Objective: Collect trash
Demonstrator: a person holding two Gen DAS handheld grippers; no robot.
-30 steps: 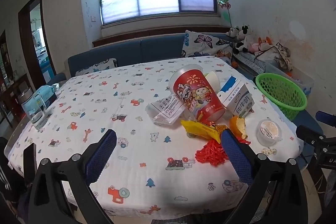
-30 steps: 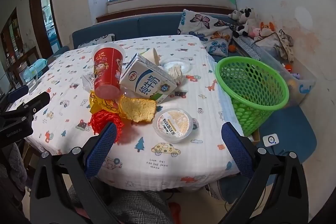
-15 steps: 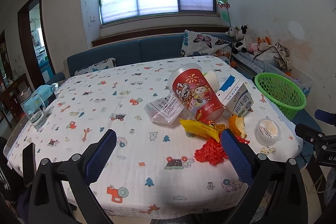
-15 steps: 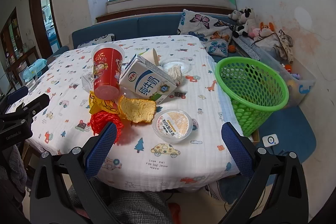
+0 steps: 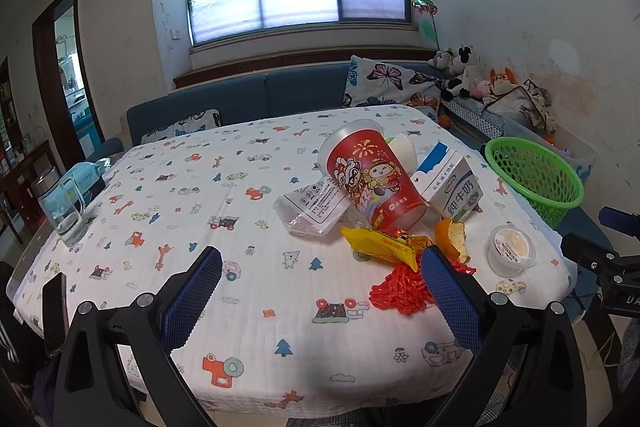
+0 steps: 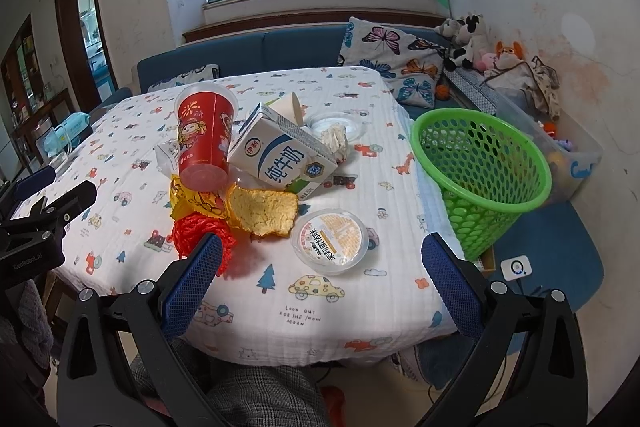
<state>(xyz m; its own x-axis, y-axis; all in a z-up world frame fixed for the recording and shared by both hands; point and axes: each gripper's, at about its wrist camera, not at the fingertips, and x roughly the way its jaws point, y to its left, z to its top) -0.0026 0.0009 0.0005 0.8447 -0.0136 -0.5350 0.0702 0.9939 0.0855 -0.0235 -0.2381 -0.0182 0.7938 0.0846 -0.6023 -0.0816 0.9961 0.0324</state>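
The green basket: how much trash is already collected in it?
Nothing looks done: the green basket shows no trash. Both grippers, left and right, are open and empty. Left: red cup, milk carton, pudding cup, peel.

On the table [image 6: 320, 307], the cup [image 6: 204, 139] stands left of the carton [image 6: 280, 155], with the peel [image 6: 262, 211] before the carton and the net [image 6: 200, 235] before the cup. The tub [image 6: 330, 241] lies right of the peel. The basket [image 6: 480, 163] sits off the table's right edge.
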